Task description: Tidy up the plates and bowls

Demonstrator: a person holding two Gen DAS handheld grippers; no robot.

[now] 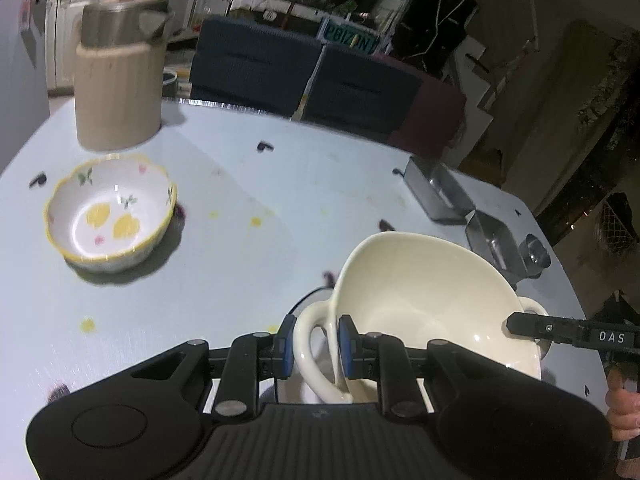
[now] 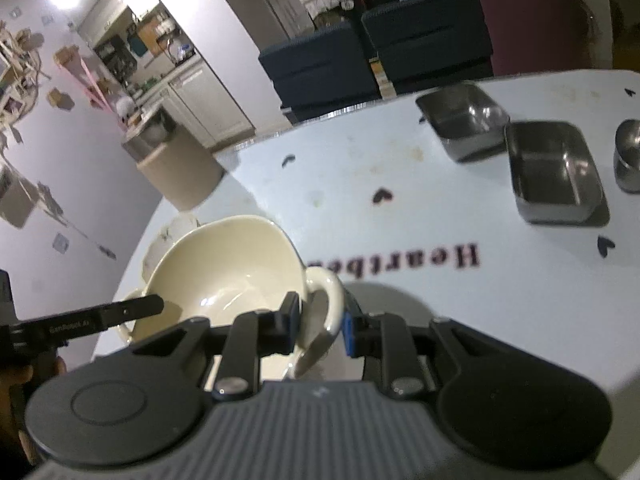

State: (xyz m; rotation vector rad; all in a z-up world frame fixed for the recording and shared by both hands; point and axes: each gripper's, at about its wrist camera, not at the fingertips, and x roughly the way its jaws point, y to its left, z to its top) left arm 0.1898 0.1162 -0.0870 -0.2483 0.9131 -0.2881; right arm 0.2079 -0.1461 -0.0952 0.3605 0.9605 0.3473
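I have the cream two-handled bowl (image 1: pixel 432 292) carried between both grippers, tilted and raised over the near part of the white table (image 1: pixel 248 184). My left gripper (image 1: pixel 316 344) is narrowed to a small gap and pinches one loop handle (image 1: pixel 310 344) of that bowl between its blue pads (image 1: pixel 347 344); my right gripper (image 2: pixel 320 320) is likewise nearly closed and pinches the opposite loop handle (image 2: pixel 330 300), with the bowl's body (image 2: pixel 236 276) to its left in the right wrist view. Each gripper's black finger shows at the edge of the other's view. I count two bowls: the cream one I hold and one small floral bowl (image 1: pixel 110 212) with a yellow scalloped rim, standing upright on the table well to the left. Behind that floral bowl stands one beige ribbed canister (image 1: pixel 118 96) with a metal top. On the far right of the table I count two rectangular steel pans (image 2: pixel 554 172), side by side and almost touching, and one small steel cup (image 2: pixel 629 156) just beyond them. One hand (image 1: pixel 622 404) shows at the right edge of the left wrist view.
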